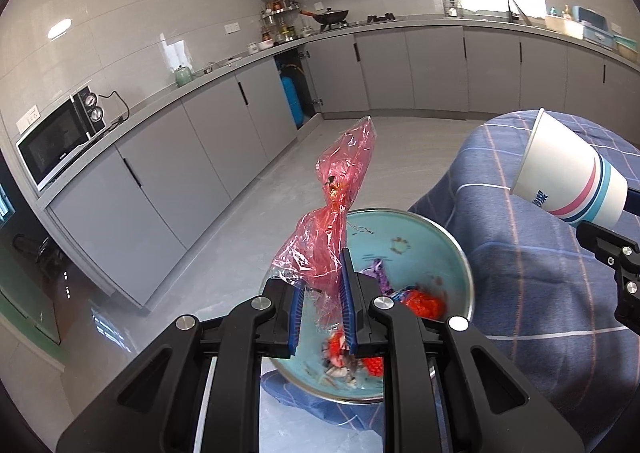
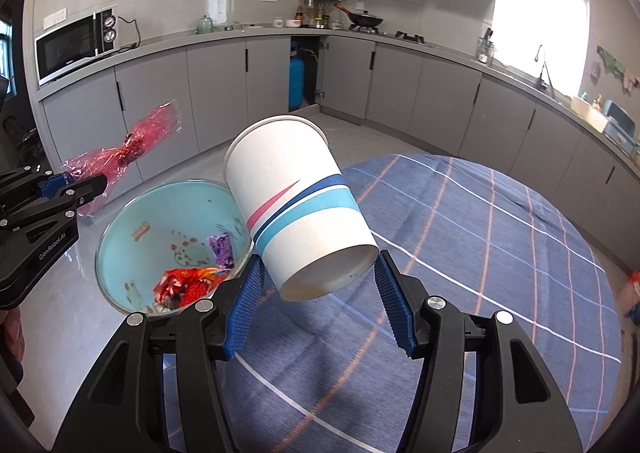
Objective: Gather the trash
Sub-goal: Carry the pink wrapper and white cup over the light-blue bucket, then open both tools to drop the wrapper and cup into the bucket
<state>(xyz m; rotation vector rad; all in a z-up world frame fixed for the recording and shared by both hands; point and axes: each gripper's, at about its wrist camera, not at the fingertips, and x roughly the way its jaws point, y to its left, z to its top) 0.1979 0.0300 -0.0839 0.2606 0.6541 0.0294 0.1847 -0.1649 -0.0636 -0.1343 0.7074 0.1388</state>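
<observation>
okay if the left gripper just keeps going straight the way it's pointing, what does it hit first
Probably nothing nearby. The left gripper, jaws shut on the red plastic wrapper, points above the far rim of the turquoise bin toward open kitchen floor and the grey cabinets beyond. Depth is unclear.

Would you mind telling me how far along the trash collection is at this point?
Some wrappers already lie in the turquoise bin. In hand: the left gripper pinches a red cellophane wrapper above the bin, and the right gripper holds a tilted paper cup beside it. Both remain to be dropped in.
</observation>
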